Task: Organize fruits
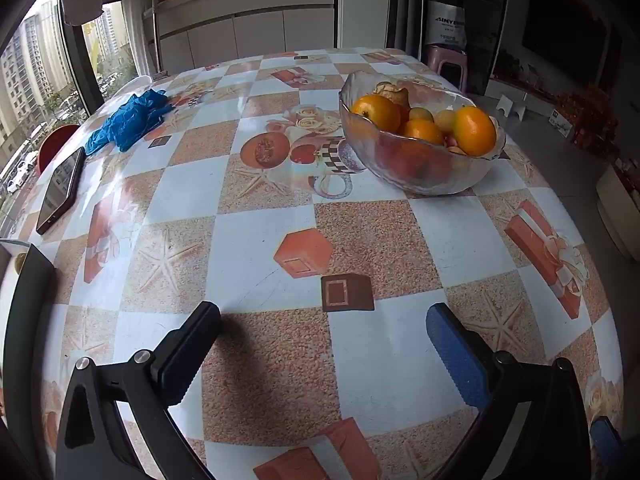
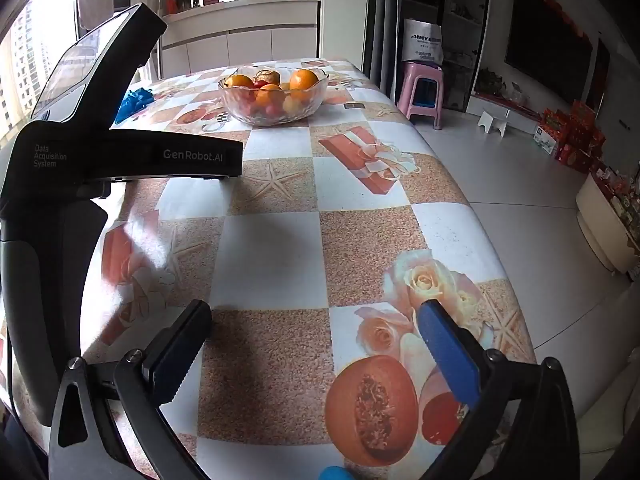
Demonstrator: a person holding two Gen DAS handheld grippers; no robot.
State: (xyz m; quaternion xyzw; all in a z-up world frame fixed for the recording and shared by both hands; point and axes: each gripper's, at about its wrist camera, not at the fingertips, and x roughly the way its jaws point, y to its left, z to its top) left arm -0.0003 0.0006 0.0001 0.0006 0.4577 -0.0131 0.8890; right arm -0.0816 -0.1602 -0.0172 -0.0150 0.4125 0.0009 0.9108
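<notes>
right, i see the table point(image 1: 264, 248), then the glass fruit bowl point(image 1: 420, 168) on its far side; my left gripper point(image 1: 324, 320) and right gripper point(image 2: 316, 316) tilt down over the cloth, both spread wide, empty.

daylight frm left window point(image 1: 36, 92) | glare on tablecloth point(image 1: 280, 240) | fisheye edges, sharp

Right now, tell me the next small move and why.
Probably ease the left hand-held gripper forward toward the glass bowl: both hand-held grippers are open and empty, and all the fruit, such as the orange, sits in that bowl farther along the table.
</notes>
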